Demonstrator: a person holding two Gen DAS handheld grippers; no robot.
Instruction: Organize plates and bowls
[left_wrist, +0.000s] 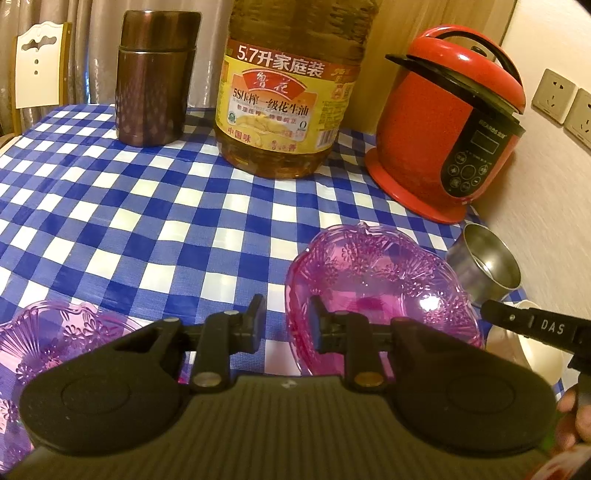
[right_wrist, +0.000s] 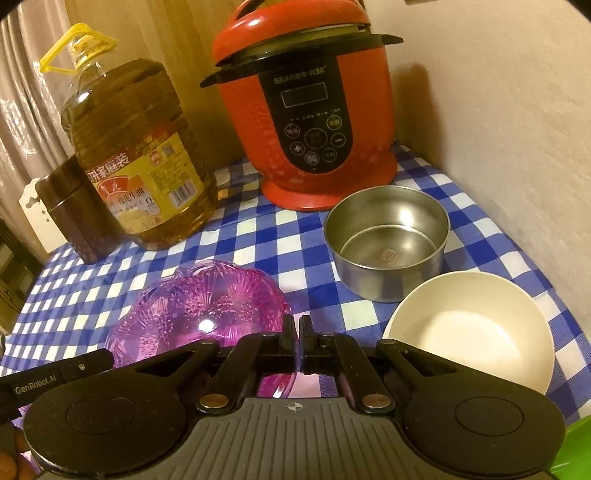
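While its jaws straddle the rim of pink plate (left_wrist: 384, 280), left gripper (left_wrist: 288, 306) stands part-open | right gripper (right_wrist: 295, 328) shut tight, just beside the plate

Second purple dish (left_wrist: 44, 339) cut by left edge; white bowl (left_wrist: 535, 354) mostly hidden behind right gripper (steel bowl (left_wrist: 487, 262) partly); oil bottle (left_wrist: 288, 88) cropped above.

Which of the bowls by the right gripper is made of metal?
The steel bowl, standing just in front of the red cooker. The white bowl beside it is opaque and matte; the purple dish is see-through plastic.
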